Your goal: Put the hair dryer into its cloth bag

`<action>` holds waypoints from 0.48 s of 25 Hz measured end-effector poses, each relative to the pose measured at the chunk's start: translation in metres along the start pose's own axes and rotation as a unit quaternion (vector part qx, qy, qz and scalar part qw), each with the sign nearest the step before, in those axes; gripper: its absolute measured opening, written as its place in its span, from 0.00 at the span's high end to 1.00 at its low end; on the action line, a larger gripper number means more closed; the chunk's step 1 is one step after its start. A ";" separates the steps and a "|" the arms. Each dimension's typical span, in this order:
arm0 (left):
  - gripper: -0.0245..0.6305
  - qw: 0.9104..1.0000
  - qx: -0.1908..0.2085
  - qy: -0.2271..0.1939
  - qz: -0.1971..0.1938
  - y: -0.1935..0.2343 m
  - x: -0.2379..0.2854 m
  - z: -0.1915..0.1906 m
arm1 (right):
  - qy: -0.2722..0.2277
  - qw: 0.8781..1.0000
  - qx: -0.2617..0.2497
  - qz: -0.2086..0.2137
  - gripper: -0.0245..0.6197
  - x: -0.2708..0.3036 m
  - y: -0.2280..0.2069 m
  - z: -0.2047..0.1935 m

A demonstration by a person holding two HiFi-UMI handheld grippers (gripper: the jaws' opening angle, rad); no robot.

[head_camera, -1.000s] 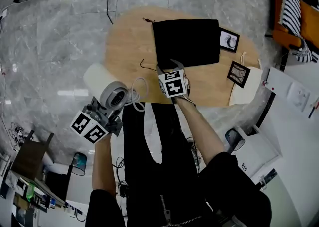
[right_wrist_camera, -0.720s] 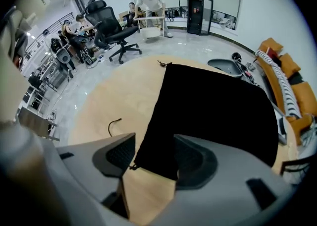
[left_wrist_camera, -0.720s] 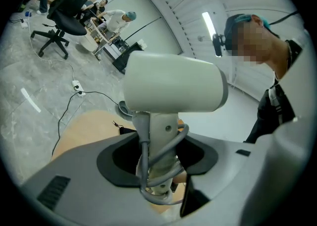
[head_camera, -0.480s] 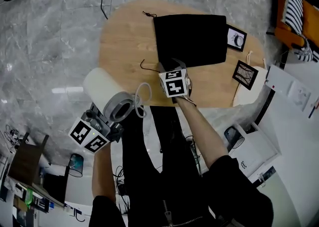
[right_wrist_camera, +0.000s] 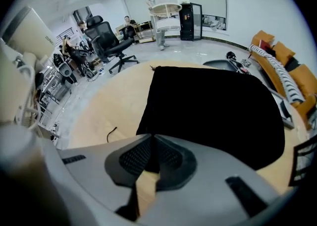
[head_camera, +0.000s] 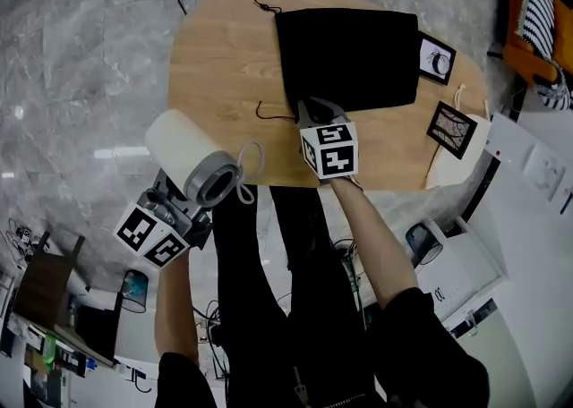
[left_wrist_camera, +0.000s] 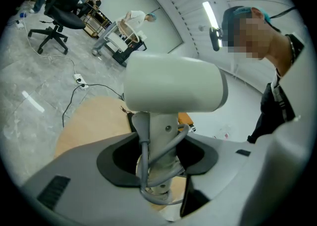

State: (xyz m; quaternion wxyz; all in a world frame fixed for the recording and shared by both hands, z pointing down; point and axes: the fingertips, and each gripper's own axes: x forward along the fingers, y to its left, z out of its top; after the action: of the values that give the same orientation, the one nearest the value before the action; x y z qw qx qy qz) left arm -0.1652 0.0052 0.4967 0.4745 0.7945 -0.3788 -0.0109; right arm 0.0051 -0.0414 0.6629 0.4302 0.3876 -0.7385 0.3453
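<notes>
Marble floor (head_camera: 81,57) surrounds the wooden bench (head_camera: 224,57). Nearest, the left gripper (head_camera: 199,203) has its jaws clamped on the handle of the hair dryer (head_camera: 183,151), just off the bench's near edge. Beyond, the right gripper (head_camera: 313,115) has jaws that have just been closing, and they pinch the near edge of the cloth bag (head_camera: 349,53), which lies flat on the bench.

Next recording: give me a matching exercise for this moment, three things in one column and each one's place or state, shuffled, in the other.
Things:
1. white hair dryer
2. black cloth bag
3. cream cloth pouch

States:
A. flat on the wooden table, near corner pinched by the right gripper
B. at the table's right end, under a black square card
C. gripped by its handle in the left gripper

Pairs: 1-C, 2-A, 3-B.
The right gripper's fingers have just closed on the bag.
</notes>
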 end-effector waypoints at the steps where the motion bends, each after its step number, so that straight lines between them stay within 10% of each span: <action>1: 0.63 1.000 0.005 0.007 0.004 0.003 0.002 -0.001 | -0.009 1.000 -0.002 0.002 0.92 -0.004 0.001 0.002; 12: 0.63 0.992 0.060 0.108 0.008 0.006 0.042 -0.020 | -0.076 0.997 -0.021 -0.024 0.92 -0.056 -0.007 0.016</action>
State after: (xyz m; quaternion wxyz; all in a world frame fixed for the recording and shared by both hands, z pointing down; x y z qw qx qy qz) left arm -0.1313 -0.0076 0.5266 0.4645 0.8150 -0.3312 0.1016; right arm 0.0238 -0.0428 0.6076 0.3890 0.4216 -0.7664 0.2889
